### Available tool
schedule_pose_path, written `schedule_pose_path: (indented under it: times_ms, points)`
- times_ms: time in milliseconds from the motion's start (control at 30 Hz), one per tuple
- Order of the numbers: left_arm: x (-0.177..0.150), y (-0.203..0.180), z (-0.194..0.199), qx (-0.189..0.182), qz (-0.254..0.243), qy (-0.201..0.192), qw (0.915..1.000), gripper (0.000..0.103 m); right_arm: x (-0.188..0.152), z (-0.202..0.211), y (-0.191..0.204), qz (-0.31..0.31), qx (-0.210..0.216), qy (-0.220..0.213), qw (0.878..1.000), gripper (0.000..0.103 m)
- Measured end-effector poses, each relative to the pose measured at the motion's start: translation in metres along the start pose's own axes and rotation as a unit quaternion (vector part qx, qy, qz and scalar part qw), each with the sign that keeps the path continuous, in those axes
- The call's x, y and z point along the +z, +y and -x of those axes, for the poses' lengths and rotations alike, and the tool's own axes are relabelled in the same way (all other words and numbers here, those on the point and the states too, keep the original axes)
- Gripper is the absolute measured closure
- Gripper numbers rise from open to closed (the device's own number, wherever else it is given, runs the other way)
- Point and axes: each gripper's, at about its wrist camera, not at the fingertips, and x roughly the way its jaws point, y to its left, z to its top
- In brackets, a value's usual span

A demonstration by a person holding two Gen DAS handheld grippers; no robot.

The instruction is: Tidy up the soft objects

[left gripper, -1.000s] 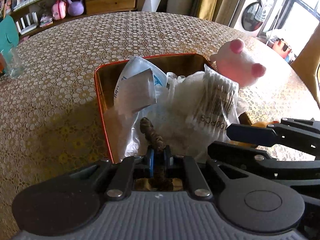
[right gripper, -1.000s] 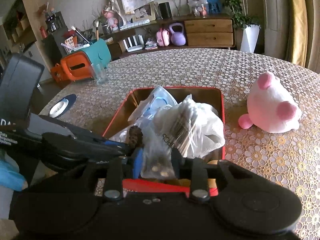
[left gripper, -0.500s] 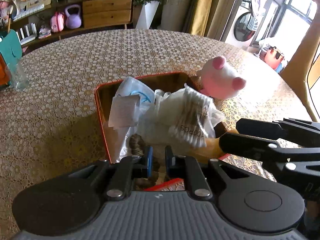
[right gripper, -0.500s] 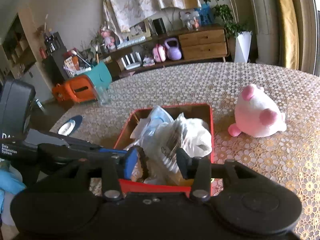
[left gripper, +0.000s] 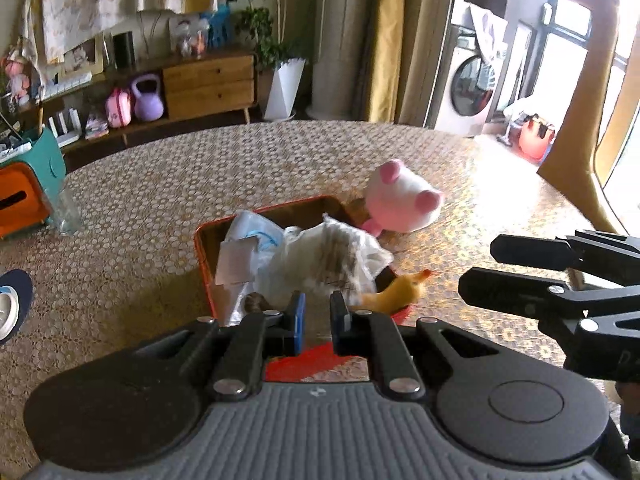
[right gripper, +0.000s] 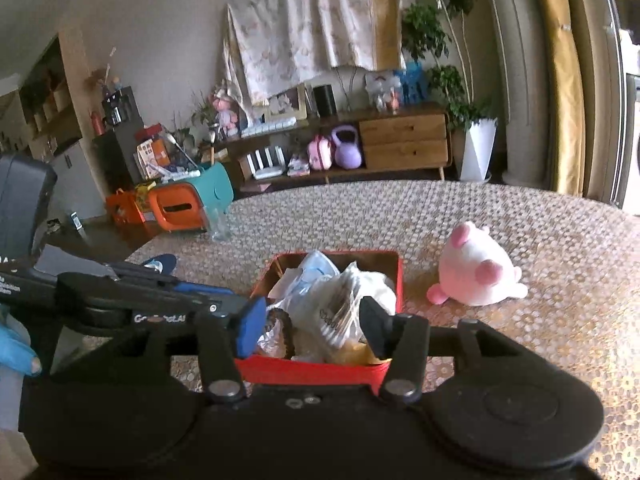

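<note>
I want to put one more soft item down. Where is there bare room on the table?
Bare tablecloth lies behind the red tray and pink plush, and left of the tray toward the glass. The tray itself is heaped with plastic bags; the plush sits close to its far right corner.

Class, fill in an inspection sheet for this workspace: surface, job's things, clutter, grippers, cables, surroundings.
Surface: round table, patterned cover.
Job's things: red tray heaped with plastic bags; yellow toy at its near corner; pink plush on the table right of the tray.
Clutter: glass, orange box at the far left edge.
Grippers: left gripper and right gripper both open, empty, near the tray.
Cables: nothing seen.
Surroundings: sideboard, washing machine, curtains.
</note>
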Motion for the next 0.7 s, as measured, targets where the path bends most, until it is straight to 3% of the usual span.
schedule_pose_path:
  times_ms: [67,633,667,700]
  points:
    - [-0.002,-0.006,0.007,0.0,-0.004,-0.009,0.9999,0.091,-0.001,0.008,-0.001,0.003,-0.004,-0.01,1.0,0.042]
    - [-0.032,-0.038,0.042,0.001,0.002,-0.062,0.9981,0.09,-0.031,0.063,0.001,0.016,-0.024,-0.062,0.998,0.038]
    - [-0.035,-0.04,0.043,0.003,0.003,-0.063,0.998,0.088,-0.033,0.066,0.0,0.013,-0.025,-0.064,0.998,0.038]
    - [-0.037,-0.041,0.043,0.003,0.003,-0.063,0.998,0.079,-0.035,0.068,0.0,0.008,-0.027,-0.066,0.997,0.037]
